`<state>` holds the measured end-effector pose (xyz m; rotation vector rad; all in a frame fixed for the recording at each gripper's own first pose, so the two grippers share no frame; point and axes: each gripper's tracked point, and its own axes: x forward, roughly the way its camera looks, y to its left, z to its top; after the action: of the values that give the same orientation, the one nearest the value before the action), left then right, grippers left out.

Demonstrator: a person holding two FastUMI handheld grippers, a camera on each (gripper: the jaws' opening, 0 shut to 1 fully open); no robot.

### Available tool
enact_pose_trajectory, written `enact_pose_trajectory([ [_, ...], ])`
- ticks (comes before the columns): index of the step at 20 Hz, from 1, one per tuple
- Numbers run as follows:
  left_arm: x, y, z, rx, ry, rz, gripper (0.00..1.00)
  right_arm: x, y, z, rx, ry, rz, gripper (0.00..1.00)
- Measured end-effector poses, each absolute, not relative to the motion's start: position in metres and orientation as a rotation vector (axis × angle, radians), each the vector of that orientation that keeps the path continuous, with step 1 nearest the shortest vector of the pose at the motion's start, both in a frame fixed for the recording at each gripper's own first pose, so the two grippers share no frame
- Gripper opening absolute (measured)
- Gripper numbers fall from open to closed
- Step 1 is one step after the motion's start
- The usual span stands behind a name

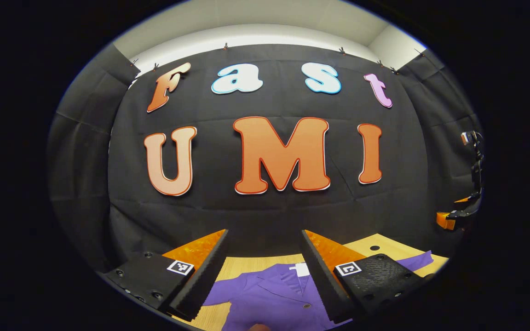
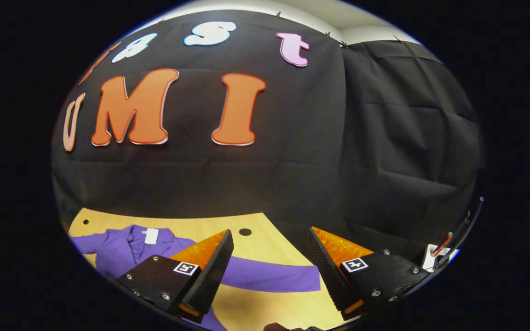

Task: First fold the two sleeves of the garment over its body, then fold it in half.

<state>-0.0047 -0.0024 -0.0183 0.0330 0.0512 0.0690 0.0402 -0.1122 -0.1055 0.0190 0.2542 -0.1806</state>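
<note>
On the wooden counter [image 2: 265, 248] a purple shirt [image 1: 269, 294] lies flat, sleeve [image 2: 269, 277] outstretched; left hand-held gripper [image 1: 265, 276] and right hand-held gripper [image 2: 269, 271] hover above it, both wide open, holding nothing.

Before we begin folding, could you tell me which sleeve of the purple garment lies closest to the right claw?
The sleeve stretched flat across the table between the right claw fingers; the other sleeve lies far off beyond the collar.

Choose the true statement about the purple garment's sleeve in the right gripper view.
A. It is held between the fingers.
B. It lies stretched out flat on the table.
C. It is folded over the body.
B: the sleeve lies stretched flat across the wooden table, away from the garment, and the right gripper is open above it.
</note>
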Motion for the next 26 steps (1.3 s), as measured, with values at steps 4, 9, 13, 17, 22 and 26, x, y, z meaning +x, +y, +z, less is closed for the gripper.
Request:
enact_pose_trajectory([
  [4,-0.009,-0.007,-0.023,0.043,0.075,0.1,0.96,0.053,-0.144,-0.151,0.036,0.386,-0.196,0.97],
  [9,-0.016,-0.016,-0.032,0.088,0.115,0.138,0.95,0.066,-0.174,-0.218,0.098,0.588,-0.206,0.98],
  [13,-0.022,-0.027,-0.044,0.111,0.158,0.16,0.96,0.068,-0.191,-0.27,0.159,0.77,-0.197,0.98],
  [17,-0.025,-0.035,-0.056,0.129,0.196,0.172,0.96,0.071,-0.196,-0.31,0.199,0.958,-0.157,0.98],
  [22,-0.021,-0.049,-0.066,0.131,0.225,0.165,0.96,0.075,-0.202,-0.337,0.293,1.136,-0.12,0.97],
  [26,-0.019,-0.058,-0.077,0.12,0.253,0.154,0.96,0.082,-0.211,-0.358,0.334,1.228,-0.102,0.96],
])
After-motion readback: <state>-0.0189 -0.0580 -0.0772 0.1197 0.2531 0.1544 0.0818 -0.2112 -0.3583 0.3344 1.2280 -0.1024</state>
